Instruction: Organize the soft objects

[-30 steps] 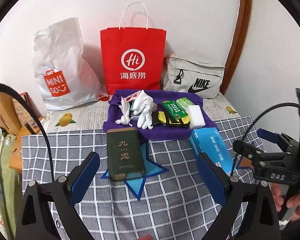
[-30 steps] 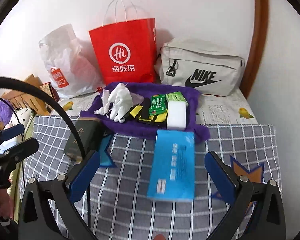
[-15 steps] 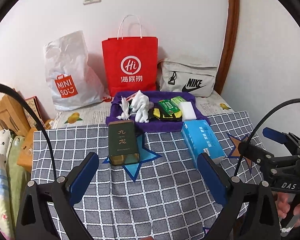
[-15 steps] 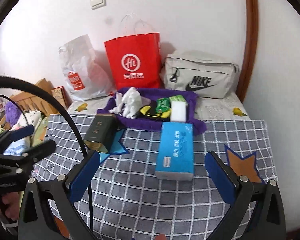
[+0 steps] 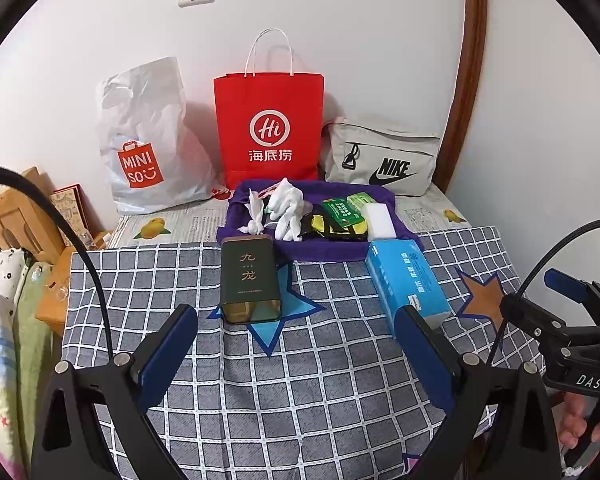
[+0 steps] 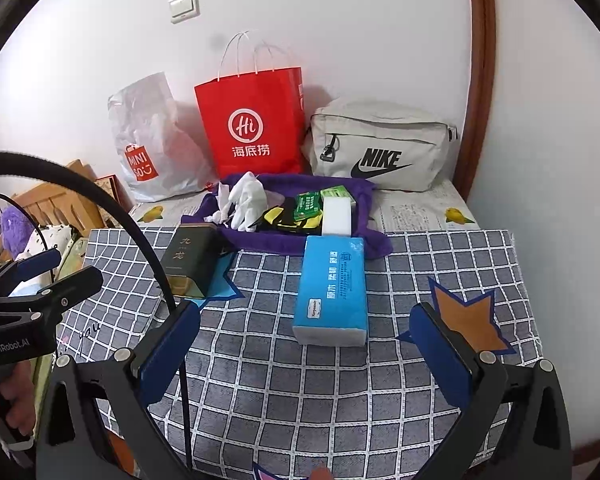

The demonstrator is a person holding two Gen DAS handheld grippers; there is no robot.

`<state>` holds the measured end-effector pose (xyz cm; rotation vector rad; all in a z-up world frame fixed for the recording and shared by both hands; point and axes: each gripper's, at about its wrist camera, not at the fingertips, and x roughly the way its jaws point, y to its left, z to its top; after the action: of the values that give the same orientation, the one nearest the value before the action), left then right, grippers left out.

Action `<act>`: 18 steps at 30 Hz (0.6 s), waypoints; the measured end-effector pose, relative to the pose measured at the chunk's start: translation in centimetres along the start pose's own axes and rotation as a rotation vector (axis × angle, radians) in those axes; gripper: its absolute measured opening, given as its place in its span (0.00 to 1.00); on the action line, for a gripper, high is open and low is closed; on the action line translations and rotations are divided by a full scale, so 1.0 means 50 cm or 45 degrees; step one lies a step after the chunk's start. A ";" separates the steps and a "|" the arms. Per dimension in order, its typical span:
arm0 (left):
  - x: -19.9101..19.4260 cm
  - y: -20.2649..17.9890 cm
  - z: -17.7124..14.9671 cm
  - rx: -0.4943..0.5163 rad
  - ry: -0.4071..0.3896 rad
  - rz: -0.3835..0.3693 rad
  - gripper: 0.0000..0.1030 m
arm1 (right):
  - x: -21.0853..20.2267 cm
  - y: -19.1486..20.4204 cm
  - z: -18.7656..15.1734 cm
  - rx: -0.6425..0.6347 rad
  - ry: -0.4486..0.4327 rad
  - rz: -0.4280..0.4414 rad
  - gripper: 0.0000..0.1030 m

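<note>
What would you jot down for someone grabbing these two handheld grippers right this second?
Left gripper: open, empty, above the checked tablecloth.
Right gripper: open, empty, facing the blue tissue pack.
Things: white gloves, green packets, a yellow-black item and a white sponge block lie on the purple cloth. The dark green tin and tissue pack lie in front of it. The red bag, Miniso bag and Nike pouch stand by the wall.
Done: nothing visibly sorted.
Left: apparently all of it.

Left gripper [image 5: 296, 344] jaws wide apart above checked cloth [image 5: 300, 380]; green tin [image 5: 250, 280] ahead.
</note>
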<state>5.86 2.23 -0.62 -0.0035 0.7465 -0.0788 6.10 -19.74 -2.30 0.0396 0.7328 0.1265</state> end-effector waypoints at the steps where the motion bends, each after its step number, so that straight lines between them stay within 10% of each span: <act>1: -0.001 -0.001 0.000 0.003 -0.001 0.002 0.96 | -0.002 0.001 -0.001 0.000 -0.002 0.000 1.00; 18: -0.024 -0.015 -0.006 0.052 -0.011 -0.006 0.96 | -0.019 0.012 -0.004 -0.017 -0.022 -0.006 1.00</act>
<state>4.71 1.56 0.00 0.0329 0.7362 -0.0984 5.20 -19.26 -1.77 0.0261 0.7145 0.1263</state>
